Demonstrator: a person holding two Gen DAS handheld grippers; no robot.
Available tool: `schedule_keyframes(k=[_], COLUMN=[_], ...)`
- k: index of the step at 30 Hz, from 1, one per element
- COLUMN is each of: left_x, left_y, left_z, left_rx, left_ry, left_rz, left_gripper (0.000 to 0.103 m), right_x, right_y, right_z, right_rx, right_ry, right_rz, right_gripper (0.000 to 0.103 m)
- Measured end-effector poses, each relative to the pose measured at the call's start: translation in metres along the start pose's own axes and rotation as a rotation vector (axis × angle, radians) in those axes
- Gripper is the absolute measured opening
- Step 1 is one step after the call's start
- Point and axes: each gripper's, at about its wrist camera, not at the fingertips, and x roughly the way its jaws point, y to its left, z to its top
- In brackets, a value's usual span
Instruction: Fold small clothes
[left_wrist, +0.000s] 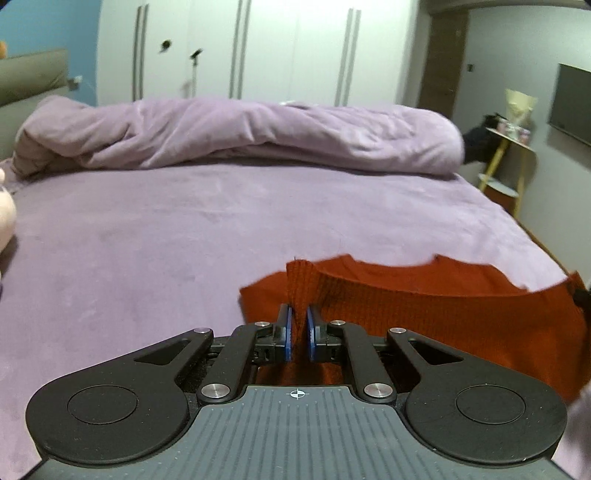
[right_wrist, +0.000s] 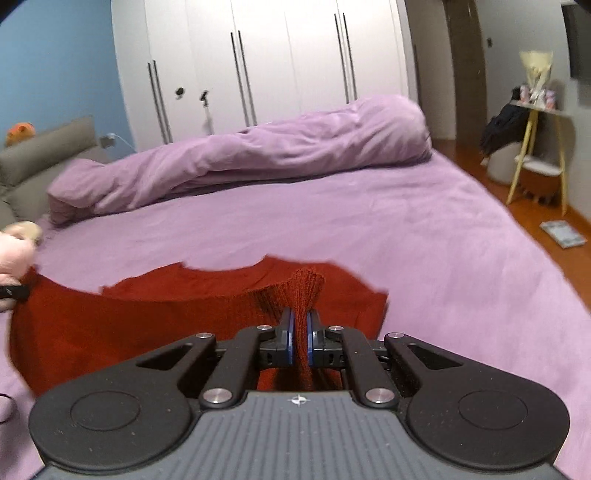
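A red-orange knitted garment (left_wrist: 443, 314) lies partly lifted over the purple bed sheet (left_wrist: 184, 229). My left gripper (left_wrist: 299, 314) is shut on a pinched fold of its near left edge, and the cloth bunches up between the blue pads. In the right wrist view the same red garment (right_wrist: 129, 325) spreads to the left. My right gripper (right_wrist: 300, 317) is shut on a ribbed fold at the garment's right edge. The other gripper's black tip (right_wrist: 14, 291) shows at the far left edge of that view, holding the opposite corner.
A rolled purple duvet (left_wrist: 240, 136) lies across the far side of the bed. White wardrobe doors (right_wrist: 258, 66) stand behind it. A grey headboard (right_wrist: 48, 158) and a plush toy (left_wrist: 5, 218) are at the left. A yellow-legged side table (right_wrist: 535, 147) stands on the wooden floor at the right.
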Motion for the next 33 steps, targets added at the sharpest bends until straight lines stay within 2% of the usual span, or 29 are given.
schedule_keyframes(k=[2,5,7,8,10,12,16,17,18,19,21,23,25,28,31,33], left_x=[0.026,0.067,0.084,0.087,0.09,0.089,0.089,0.089,0.089,0.089,0.086,0.073,0.061,0.058,0.076,0.095], left_y=[0.003,0.007,0.009,0.011,0.015,0.017,0.015,0.014,0.013,0.01,0.002,-0.002,-0.002,-0.004,-0.013,-0.02], left_z=[0.004,-0.003,-0.013,-0.018,-0.025,-0.03,-0.031,-0.031,-0.031,-0.031,-0.03,-0.02,-0.005,0.022,0.043,0.049], left_rx=[-0.048,-0.085,-0.076,-0.074,-0.077,-0.065,-0.075,-0.084,-0.081,-0.064,-0.013,0.023,0.018,0.007,0.047,0.074], left_ry=[0.018,0.099,0.16,0.185,0.235,0.245,0.256,0.251,0.245,0.241,0.21,0.138,0.064,-0.026,-0.088,-0.094], left_rz=[0.029,0.052,0.022,0.005,-0.049,-0.088,-0.109,-0.115,-0.115,-0.107,-0.061,-0.037,-0.017,0.028,0.131,0.194], left_gripper=[0.01,0.01,0.013,0.013,0.027,0.028,0.027,0.026,0.016,0.005,0.005,0.004,0.004,0.004,0.004,0.004], right_x=[0.03,0.068,0.083,0.087,0.088,0.086,0.088,0.089,0.088,0.086,0.079,0.067,0.059,0.062,0.089,0.109], right_y=[-0.002,-0.006,-0.01,-0.013,-0.015,-0.015,-0.005,-0.004,-0.003,-0.001,0.005,0.012,0.014,0.018,0.018,0.018], right_z=[0.003,-0.003,-0.01,-0.013,-0.017,-0.022,-0.03,-0.03,-0.028,-0.027,-0.023,-0.014,0.0,0.024,0.039,0.043], right_rx=[0.013,0.038,0.05,0.051,0.044,0.014,-0.041,-0.041,-0.044,-0.046,-0.073,-0.111,-0.102,-0.099,-0.094,-0.096], right_ry=[0.028,0.099,0.142,0.161,0.182,0.199,0.199,0.197,0.195,0.19,0.147,0.075,0.006,-0.086,-0.095,-0.088], right_rz=[-0.036,-0.05,-0.043,-0.035,-0.015,0.0,-0.022,-0.036,-0.047,-0.052,-0.068,-0.083,-0.084,-0.145,-0.207,-0.253], right_gripper=[0.006,0.006,0.008,0.01,0.017,0.029,0.028,0.022,0.008,0.007,0.005,0.005,0.004,0.004,0.004,0.004])
